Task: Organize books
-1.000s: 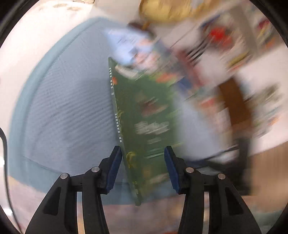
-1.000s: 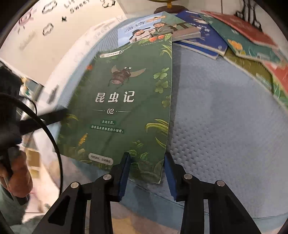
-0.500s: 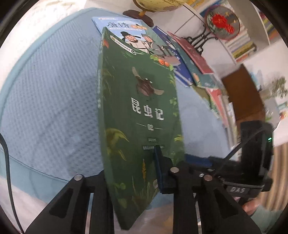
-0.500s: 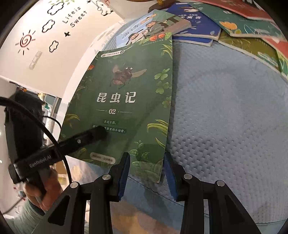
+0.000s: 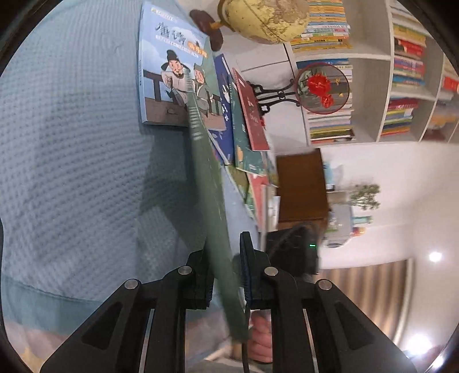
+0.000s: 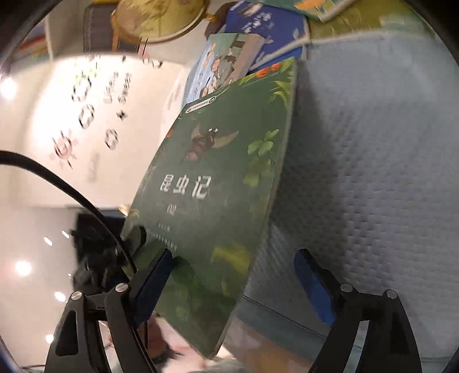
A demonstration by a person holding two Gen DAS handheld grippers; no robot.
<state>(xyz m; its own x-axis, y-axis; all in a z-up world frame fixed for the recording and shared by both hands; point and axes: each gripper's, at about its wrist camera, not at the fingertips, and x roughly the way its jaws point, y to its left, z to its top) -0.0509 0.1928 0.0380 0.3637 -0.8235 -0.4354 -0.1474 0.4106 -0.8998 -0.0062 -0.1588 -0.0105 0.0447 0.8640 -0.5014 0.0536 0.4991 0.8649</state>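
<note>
One book: green book raised on edge above blue cloth, near front edge.
Left gripper: clamped on its lower end.
Right gripper: spread wide, cover between fingers.
Long axis: pointing away toward far-edge stack.

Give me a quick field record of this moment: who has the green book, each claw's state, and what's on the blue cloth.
held item: green insect book, tilted up on edge
left claw: shut on the book's lower part
right claw: open, fingers spread either side of the book
other books: fanned row lying on the blue cloth
background: globe, bookshelf
</note>
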